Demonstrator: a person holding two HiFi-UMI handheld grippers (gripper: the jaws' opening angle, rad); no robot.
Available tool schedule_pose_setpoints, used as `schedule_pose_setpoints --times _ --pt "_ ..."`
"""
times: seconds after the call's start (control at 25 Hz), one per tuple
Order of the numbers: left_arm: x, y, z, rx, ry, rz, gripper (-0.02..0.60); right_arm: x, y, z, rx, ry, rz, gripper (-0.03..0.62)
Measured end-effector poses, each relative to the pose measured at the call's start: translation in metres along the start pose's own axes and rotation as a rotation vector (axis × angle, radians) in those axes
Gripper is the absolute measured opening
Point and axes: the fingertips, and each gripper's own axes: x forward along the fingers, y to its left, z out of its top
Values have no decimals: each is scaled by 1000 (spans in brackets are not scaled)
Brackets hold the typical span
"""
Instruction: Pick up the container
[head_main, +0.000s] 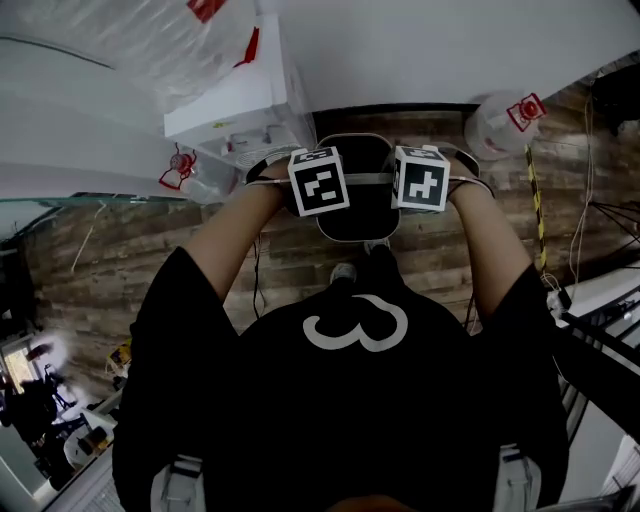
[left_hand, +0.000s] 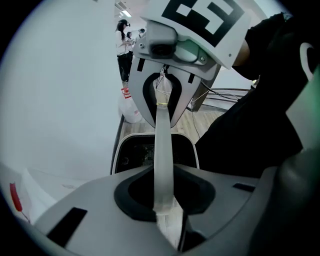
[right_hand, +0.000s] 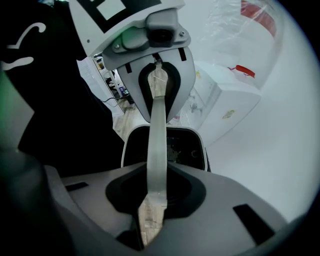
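Note:
The container (head_main: 355, 215) is a dark bin with a pale rim, hanging over the wooden floor in front of the person. A grey strip handle (head_main: 371, 180) spans its top. My left gripper (head_main: 342, 184) and right gripper (head_main: 398, 182) face each other, each shut on one end of that handle. In the left gripper view the handle (left_hand: 163, 150) runs from my left gripper (left_hand: 165, 212) to the right gripper (left_hand: 162, 102), with the container (left_hand: 131, 152) below. The right gripper view mirrors this: handle (right_hand: 157, 145), right gripper (right_hand: 152, 212), left gripper (right_hand: 159, 80), container (right_hand: 185, 150).
A white wall (head_main: 450, 50) and a white cabinet (head_main: 235, 105) stand just beyond the bin. Clear plastic bags with red print (head_main: 180, 170) lie at the left, another bag (head_main: 500, 120) at the right. Cables and yellow-black tape (head_main: 535, 200) run along the right floor.

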Motion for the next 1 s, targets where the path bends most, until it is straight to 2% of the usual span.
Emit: schedule_pose_setpoints --times 0.24,0.4,0.48,0.72,0.92,1.0 --pt "-28 -17 2 25 -31 -6 74 -18 20 14 37 4 32 69" --pt "-38 -23 -1 27 -16 -13 74 -28 24 19 42 19 20 67" --pt "-41 -26 6 48 -40 -10 74 -30 28 18 48 22 18 69" --pt "-32 -35 4 55 -7 -9 74 -25 40 11 63 21 11 67" --pt "-24 -38 18 81 -30 -25 74 -22 40 -2 81 32 10 67" --pt "-20 -39 21 77 -13 -31 75 -23 41 -8 88 31 17 67"
